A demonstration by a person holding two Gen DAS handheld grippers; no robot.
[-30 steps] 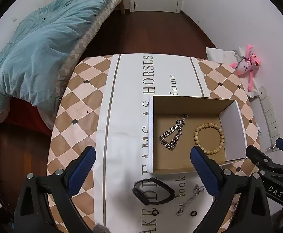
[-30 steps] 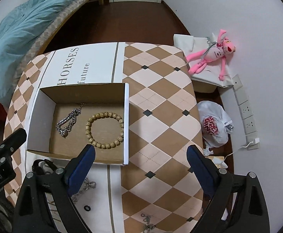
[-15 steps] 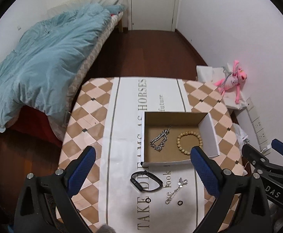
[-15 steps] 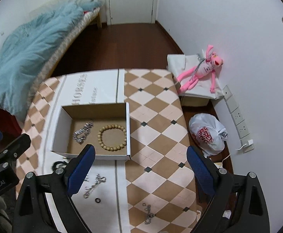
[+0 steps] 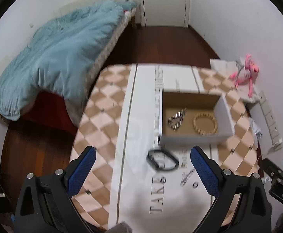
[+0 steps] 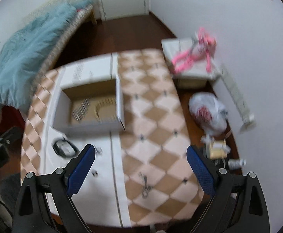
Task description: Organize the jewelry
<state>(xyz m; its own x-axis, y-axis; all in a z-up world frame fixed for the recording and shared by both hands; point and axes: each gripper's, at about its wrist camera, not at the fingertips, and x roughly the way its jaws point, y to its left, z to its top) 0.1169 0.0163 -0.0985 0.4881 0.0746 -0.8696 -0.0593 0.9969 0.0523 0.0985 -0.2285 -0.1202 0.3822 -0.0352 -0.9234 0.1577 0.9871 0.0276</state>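
Observation:
An open cardboard box (image 5: pixel 194 139) (image 6: pixel 91 128) stands on the checkered table. Inside lie a silver chain bracelet (image 5: pixel 176 119) (image 6: pixel 81 109) and a wooden bead bracelet (image 5: pixel 205 123) (image 6: pixel 104 108). On the cloth in front of the box lie a black band (image 5: pixel 162 159) (image 6: pixel 64 147), a thin silver chain (image 5: pixel 188 175) and a small ring (image 5: pixel 195 184). Another small chain (image 6: pixel 145 184) lies on the table's near right. My left gripper (image 5: pixel 142 167) is open and empty, high above the table's near edge. My right gripper (image 6: pixel 140 165) is open and empty too.
A bed with a blue duvet (image 5: pixel 59 58) stands to the left. A pink plush toy (image 6: pixel 196 52) lies on a low white box at the right wall. A white plastic bag (image 6: pixel 209 114) and small items sit on the wooden floor right of the table.
Both grippers have kept pulling up and back from the table, so the box and jewelry look smaller. Both stay open and empty. The current views are blurred by motion.

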